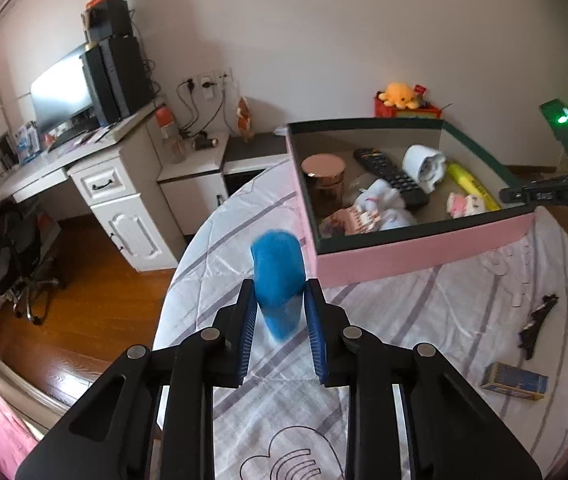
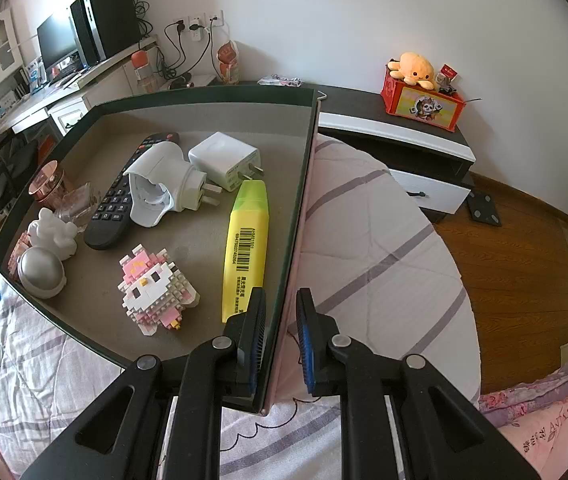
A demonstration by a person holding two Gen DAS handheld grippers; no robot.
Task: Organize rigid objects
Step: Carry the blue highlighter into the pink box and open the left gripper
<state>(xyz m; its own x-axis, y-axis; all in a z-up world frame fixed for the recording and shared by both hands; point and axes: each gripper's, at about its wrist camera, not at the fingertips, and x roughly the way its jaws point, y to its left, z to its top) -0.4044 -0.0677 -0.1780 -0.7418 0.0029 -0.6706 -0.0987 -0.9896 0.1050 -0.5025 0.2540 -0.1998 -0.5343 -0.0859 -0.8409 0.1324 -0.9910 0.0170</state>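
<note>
Overhead, we see two hand-held grippers at work on a bed with a striped quilt (image 1: 424,320). Our left gripper (image 1: 277,312) is clamped on one blue object (image 1: 277,280), blurred in the left wrist view, held above the quilt just beside the near corner of the pink box (image 1: 424,252). Our right gripper (image 2: 281,320) straddles the box's right wall (image 2: 304,184), one finger inside and one outside, the jaws drawn close on that wall near its front corner.

Inside the box we count one black remote control (image 2: 117,204), two white plug adapters (image 2: 155,188) (image 2: 225,160) lying side by side and touching, one yellow highlighter (image 2: 245,248) running along the right wall, one pink-and-white brick figure (image 2: 155,288) at centre front, one grey dome (image 2: 41,272) in the left front corner, one white figurine (image 2: 53,234) just behind it, and one copper-lidded jar (image 2: 47,184) at the left wall. Something of clear plastic lies between jar and remote; we cannot tell what it is.

On the quilt outside the box, in the left wrist view, lie one small blue-and-yellow carton (image 1: 514,380) and one black object (image 1: 536,324), near each other and well apart from the blue object. One orange plush octopus (image 2: 412,66) sits on a red box (image 2: 420,104) on the cabinet behind.
</note>
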